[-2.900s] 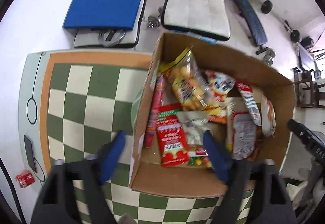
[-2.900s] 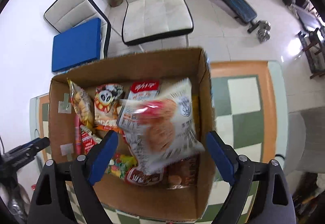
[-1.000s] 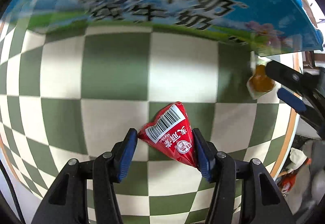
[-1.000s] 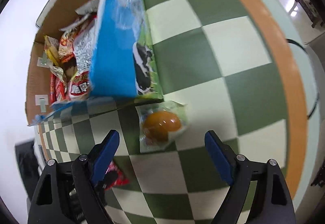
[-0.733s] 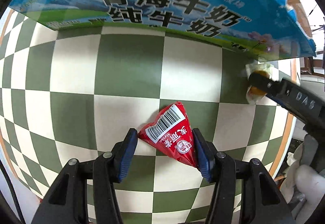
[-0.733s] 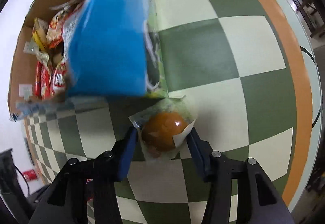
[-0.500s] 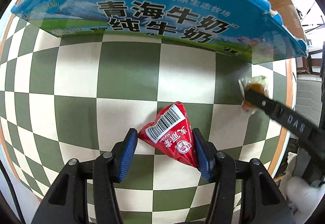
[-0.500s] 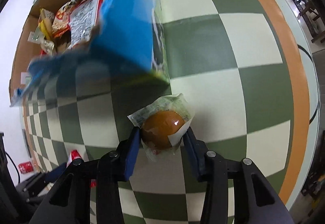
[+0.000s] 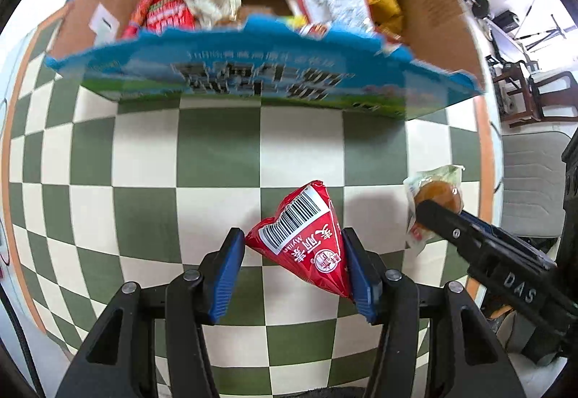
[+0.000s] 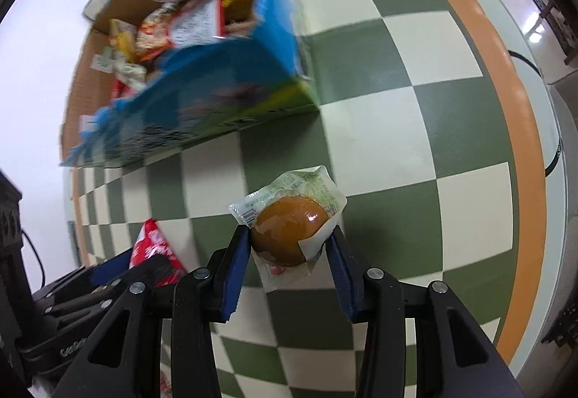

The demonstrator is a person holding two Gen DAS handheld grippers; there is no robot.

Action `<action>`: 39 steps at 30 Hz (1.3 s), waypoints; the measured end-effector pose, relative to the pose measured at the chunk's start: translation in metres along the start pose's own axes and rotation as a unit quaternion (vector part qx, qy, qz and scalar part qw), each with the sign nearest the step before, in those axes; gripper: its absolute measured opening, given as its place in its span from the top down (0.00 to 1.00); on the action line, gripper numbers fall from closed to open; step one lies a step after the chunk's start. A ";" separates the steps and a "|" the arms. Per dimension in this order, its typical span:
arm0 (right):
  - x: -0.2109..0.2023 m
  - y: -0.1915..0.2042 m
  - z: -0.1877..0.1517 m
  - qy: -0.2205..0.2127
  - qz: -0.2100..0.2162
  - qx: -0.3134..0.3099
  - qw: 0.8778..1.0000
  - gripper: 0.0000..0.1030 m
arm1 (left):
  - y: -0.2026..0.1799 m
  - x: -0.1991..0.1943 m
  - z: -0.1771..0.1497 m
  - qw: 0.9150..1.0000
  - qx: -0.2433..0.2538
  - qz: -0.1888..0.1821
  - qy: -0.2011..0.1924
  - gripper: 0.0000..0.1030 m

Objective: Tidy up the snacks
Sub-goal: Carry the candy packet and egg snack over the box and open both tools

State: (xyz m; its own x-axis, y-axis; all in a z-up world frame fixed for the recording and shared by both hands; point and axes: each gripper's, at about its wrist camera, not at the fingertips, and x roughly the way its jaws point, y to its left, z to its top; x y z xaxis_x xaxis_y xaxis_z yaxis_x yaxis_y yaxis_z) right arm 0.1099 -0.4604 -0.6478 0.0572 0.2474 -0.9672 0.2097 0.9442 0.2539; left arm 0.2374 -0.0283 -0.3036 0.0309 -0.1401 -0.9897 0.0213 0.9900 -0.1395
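a red packet (image 9: 303, 239) with a white barcode is seen between blue pads (image 9: 225, 275); green-and-cream checks cover the tablecloth (image 9: 216, 152) beyond.

red snack packet (image 9: 307, 239): "Mylike", barcode | right tool (image 9: 439, 208) arm: "DAS" | blue carton (image 9: 253, 76) print: blurred, unreadable

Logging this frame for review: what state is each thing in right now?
Left hand-held gripper: shut on the red triangular packet.
Right hand-held gripper: shut on the wrapped brown egg.
Cardboard box: open-topped, full of snack packets.
Checkered table: bearing the box.
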 end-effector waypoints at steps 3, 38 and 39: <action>-0.019 0.008 -0.006 -0.009 0.013 -0.009 1.000 0.56 | -0.003 -0.021 -0.001 1.000 0.009 -0.001 -0.017 0.50; -0.168 0.105 0.022 -0.107 0.120 -0.075 0.984 0.56 | 0.044 -0.168 0.082 0.994 0.015 -0.013 -0.112 0.50; -0.164 0.110 0.032 -0.106 0.117 -0.078 0.984 0.56 | 0.048 -0.166 0.094 0.994 0.011 -0.015 -0.110 0.50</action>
State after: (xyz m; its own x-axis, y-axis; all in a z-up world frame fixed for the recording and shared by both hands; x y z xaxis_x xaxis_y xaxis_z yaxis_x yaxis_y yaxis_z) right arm 0.1546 -0.4038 -0.4608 0.2922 0.4276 -0.8555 0.0145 0.8924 0.4510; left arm 0.3269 0.0410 -0.1424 0.2466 -0.1719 -0.9537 0.0474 0.9851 -0.1653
